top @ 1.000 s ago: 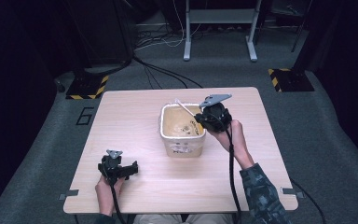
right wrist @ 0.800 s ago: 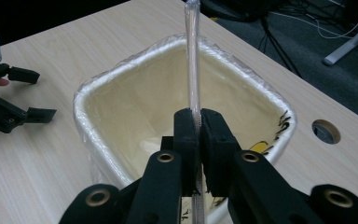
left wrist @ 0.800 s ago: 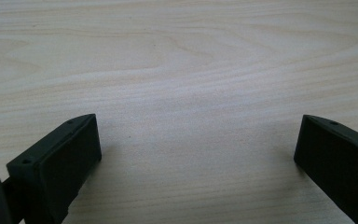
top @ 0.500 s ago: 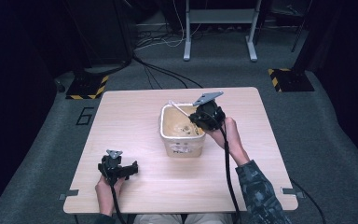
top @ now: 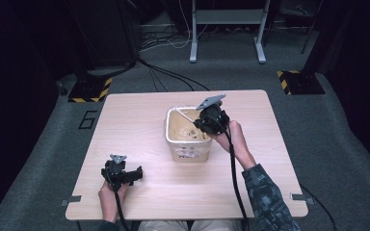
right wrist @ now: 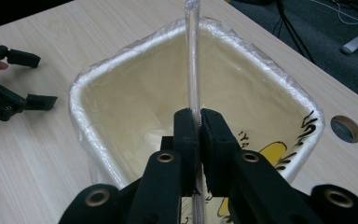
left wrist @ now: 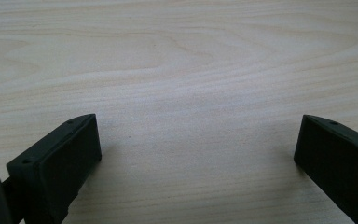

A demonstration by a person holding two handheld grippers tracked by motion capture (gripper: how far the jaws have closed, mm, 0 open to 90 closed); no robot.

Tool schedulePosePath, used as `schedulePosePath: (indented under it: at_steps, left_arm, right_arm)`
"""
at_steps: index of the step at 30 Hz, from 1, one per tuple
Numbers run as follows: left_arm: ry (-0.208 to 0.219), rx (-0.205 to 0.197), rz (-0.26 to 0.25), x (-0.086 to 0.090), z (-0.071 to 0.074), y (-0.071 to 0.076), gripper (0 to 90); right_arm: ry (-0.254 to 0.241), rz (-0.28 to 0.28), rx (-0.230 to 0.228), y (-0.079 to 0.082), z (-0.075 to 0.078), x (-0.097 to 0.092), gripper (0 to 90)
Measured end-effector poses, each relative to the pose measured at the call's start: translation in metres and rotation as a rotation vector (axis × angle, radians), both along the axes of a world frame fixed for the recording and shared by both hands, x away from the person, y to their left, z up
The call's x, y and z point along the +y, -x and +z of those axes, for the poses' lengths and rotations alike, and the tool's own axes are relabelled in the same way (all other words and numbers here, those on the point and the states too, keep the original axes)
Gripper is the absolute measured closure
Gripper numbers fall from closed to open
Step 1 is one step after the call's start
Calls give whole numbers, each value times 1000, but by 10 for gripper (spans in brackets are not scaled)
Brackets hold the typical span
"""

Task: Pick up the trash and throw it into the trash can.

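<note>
Left gripper [top: 125,174]: we held it lower left on the pale wood-grain table [top: 139,120], jaws spread, pinching nothing.
Tub [top: 187,144]: centre of frame, squarish, cream plastic, lined with crinkled film.
Straw [right wrist: 193,60]: thin, clear, long axis pointing across the tub.
Right gripper [right wrist: 198,128]: we kept it pinching the straw over the tub's rim.

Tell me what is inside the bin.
The bin is lined with a clear plastic bag. The right gripper holds a thin clear straw over the opening. The gripper hides part of the bottom, so whether anything lies there cannot be told.
</note>
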State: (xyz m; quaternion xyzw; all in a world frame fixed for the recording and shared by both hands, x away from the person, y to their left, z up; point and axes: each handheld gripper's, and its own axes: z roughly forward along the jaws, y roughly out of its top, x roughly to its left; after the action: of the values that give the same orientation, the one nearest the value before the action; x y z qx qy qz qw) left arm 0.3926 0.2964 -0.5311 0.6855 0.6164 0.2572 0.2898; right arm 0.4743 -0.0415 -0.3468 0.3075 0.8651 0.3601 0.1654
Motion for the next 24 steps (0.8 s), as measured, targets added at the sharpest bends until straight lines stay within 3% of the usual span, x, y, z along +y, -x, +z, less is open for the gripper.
schedulePosePath:
  at_steps: [8,9,11,12,13,14,16,17,18,20,24]
  left_arm:
    - [1,1,1,0,0,0,1]
    - [1,0,1,0,0,0,1]
    - [1,0,1,0,0,0,1]
    - [5,-4,4,0,0,0,1]
    - [4,-3,4,0,0,0,1]
    - [4,-3,4,0,0,0,1]
    - [5,-4,3,0,0,0,1]
    - [5,-4,3,0,0,0,1]
    - [4,-4,3,0,0,0,1]
    - [5,-4,3,0,0,0,1]
    - [5,-4,3,0,0,0,1]
  right_arm:
    - [26,22,1,-9,-5,11,844]
    - [28,17,5,-10,-6,11,802]
    - [18,-7,22,-13,-8,11,586]
    - [18,-7,22,-13,-8,11,586]
    - [12,-31,23,-13,-8,9,441]
    - [12,-31,23,-13,-8,9,441]
    - [-5,-56,30,-9,-7,2,289]
    - [-5,-56,30,-9,-7,2,289]
    - [-23,-65,25,-7,-6,-4,222]
    - [-36,-68,24,-4,-4,-11,171]
    - [-59,-89,23,2,-3,-21,116]
